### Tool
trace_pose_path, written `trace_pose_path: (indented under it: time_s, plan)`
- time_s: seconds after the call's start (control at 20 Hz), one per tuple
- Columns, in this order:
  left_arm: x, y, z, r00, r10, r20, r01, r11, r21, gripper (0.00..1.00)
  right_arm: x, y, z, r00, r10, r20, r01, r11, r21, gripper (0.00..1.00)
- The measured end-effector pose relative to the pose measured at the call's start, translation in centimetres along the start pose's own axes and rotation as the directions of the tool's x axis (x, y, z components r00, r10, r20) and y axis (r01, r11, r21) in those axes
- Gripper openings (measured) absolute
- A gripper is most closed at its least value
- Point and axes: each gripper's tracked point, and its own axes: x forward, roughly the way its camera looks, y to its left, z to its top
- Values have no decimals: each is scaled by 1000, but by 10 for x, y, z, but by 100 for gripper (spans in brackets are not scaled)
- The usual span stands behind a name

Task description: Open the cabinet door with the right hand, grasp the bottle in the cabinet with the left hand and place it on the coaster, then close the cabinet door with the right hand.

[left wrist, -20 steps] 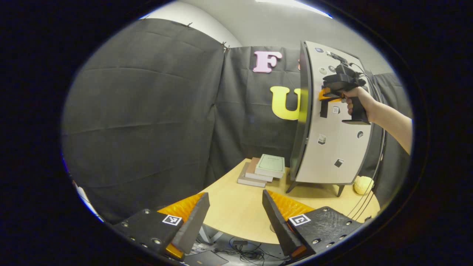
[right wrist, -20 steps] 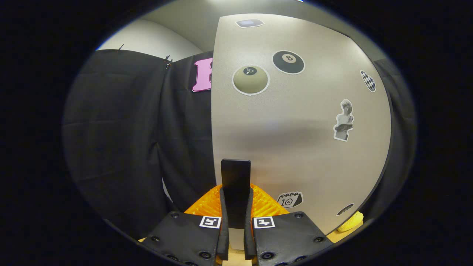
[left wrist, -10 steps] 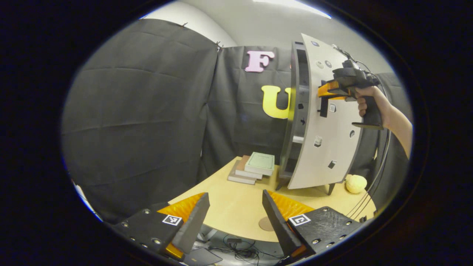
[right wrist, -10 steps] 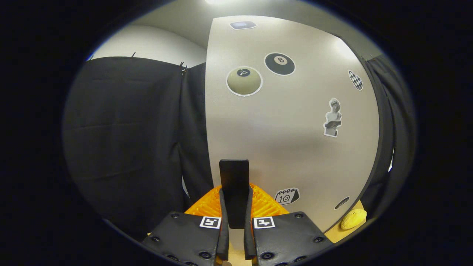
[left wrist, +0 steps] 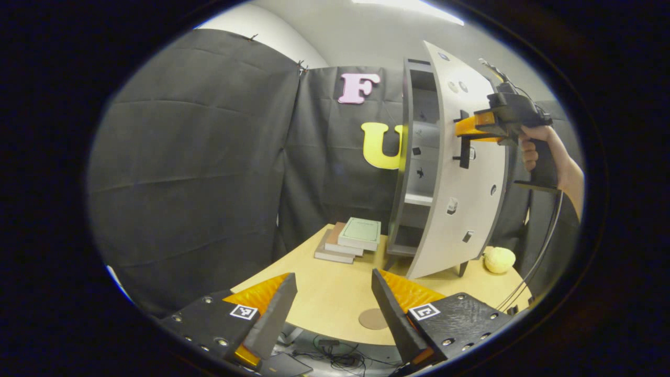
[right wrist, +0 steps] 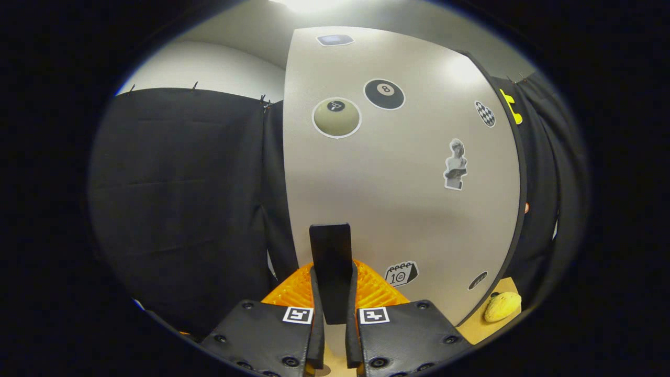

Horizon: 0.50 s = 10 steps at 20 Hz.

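Left gripper view: cabinet (left wrist: 419, 157) interior unclear

The left gripper view looks from well back across the tabletop (left wrist: 335, 293) toward the cabinet door (left wrist: 460, 173); the right gripper view faces that same door (right wrist: 398, 199) close up.

One cabinet (left wrist: 419, 157) is standing toward the far edge of the tabletop (left wrist: 335, 298), with its one door (left wrist: 460, 173) hanging partly open and one black handle (right wrist: 331, 272) showing on it. Three books (left wrist: 352, 238) are lying in one stack near the far edge, one round coaster (left wrist: 372, 318) is sitting by the near edge, and one yellow lump (left wrist: 498, 259) is resting toward the right edge. Seven stickers are showing on the door front in the right gripper view, among them one eight-ball sticker (right wrist: 384, 93), and two grippers are showing: the left gripper (left wrist: 332, 309) and the right gripper (right wrist: 332, 335).
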Motion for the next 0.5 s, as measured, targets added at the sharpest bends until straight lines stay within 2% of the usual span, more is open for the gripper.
trace_pose_path:
  time_s: [0.5]
  plan:
    - [2,-3,-2,1000,-22,-12,22,1000,-5,87,-22,-11,-2,999,48,-4,-48,999,23,18]
